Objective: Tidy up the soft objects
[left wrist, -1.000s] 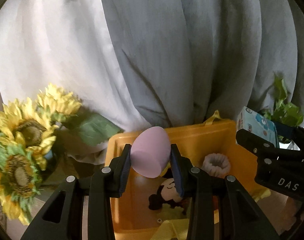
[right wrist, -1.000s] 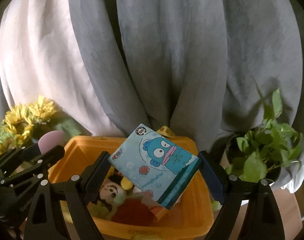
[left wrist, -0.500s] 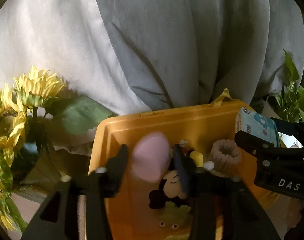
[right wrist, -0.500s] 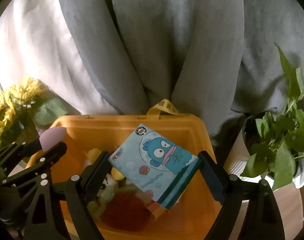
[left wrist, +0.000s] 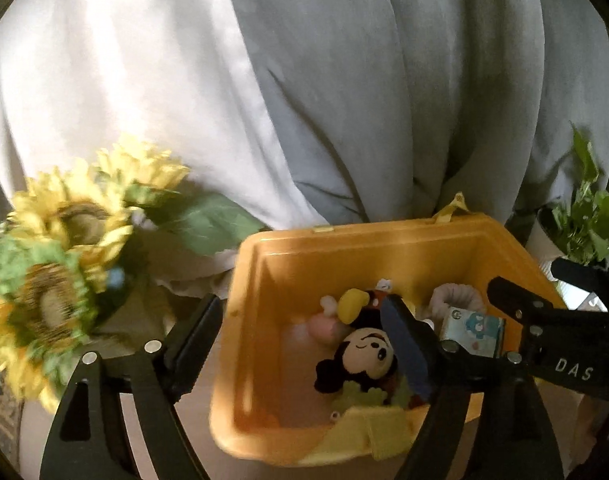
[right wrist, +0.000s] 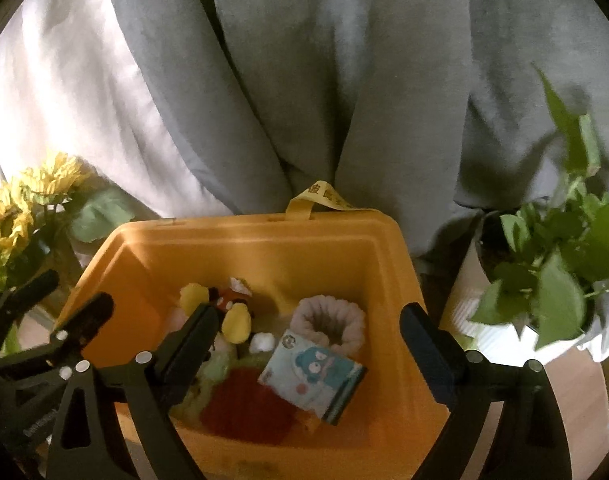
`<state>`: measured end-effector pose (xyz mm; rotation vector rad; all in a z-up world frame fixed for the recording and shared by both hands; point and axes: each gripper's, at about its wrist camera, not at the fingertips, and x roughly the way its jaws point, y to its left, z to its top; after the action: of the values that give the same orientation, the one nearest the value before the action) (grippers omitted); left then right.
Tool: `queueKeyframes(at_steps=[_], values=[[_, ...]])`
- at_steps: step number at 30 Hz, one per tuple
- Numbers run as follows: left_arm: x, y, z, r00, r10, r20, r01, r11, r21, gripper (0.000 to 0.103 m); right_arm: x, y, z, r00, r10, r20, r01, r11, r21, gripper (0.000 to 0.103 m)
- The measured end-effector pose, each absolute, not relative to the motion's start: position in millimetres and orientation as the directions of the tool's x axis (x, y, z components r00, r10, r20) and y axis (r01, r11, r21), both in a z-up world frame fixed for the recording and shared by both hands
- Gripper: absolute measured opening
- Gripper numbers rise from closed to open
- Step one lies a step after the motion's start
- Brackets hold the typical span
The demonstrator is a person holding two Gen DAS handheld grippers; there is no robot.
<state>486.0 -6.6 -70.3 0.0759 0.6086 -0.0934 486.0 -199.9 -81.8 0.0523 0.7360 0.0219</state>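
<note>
My left gripper [left wrist: 304, 324] hung over the orange bin [left wrist: 384, 240], its 2 fingers parting with nothing pinched between them. The pink sponge [left wrist: 324, 326] lay in the bin's left part, beside the mouse plush [left wrist: 364, 356]. My right gripper [right wrist: 308, 340] was also spreading wider and gripped nothing; the blue tissue pack [right wrist: 312, 372] rested tilted in the bin, near the fuzzy ring [right wrist: 328, 320].

Change since the earlier views: the left gripper [left wrist: 300, 326], previously clamped on the pink egg-shaped sponge [left wrist: 324, 328], is opening; the sponge now lies in the yellow bin [left wrist: 384, 240]. The right gripper [right wrist: 308, 330] is widening; its blue tissue pack [right wrist: 312, 372] now lies among the toys.
</note>
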Motion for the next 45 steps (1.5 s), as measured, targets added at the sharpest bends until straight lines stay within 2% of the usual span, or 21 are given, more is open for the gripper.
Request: queueKeyframes(at_steps=[8, 12, 17, 28, 45], values=[[426, 12, -41, 0.862, -0.015, -0.507, 0.04, 0.998, 0.038, 0.088, 433, -196, -57, 0.777, 0.044, -0.628, 0.003, 0.997, 0.074, 0.094], [398, 18, -32, 0.88, -0.009, -0.476, 0.028, 0.999, 0.033, 0.095, 403, -192, -46, 0.797, 0.03, -0.604, 0.021, 0.997, 0.079, 0.099], [360, 27, -21, 0.899, -0.02, -0.438, 0.04, 0.999, 0.036, 0.103, 361, -186, -32, 0.821, 0.012, -0.57, 0.045, 0.995, 0.085, 0.099], [278, 41, -7, 0.923, -0.054, -0.382, 0.079, 0.996, 0.049, 0.103, 266, -171, -8, 0.872, -0.065, -0.485, 0.106, 0.993, 0.058, 0.102], [149, 25, 12, 0.95, -0.03, -0.31, 0.047, 0.998, 0.047, 0.103, 151, -184, 10, 0.888, -0.039, -0.458, 0.078, 0.995, 0.068, 0.102]])
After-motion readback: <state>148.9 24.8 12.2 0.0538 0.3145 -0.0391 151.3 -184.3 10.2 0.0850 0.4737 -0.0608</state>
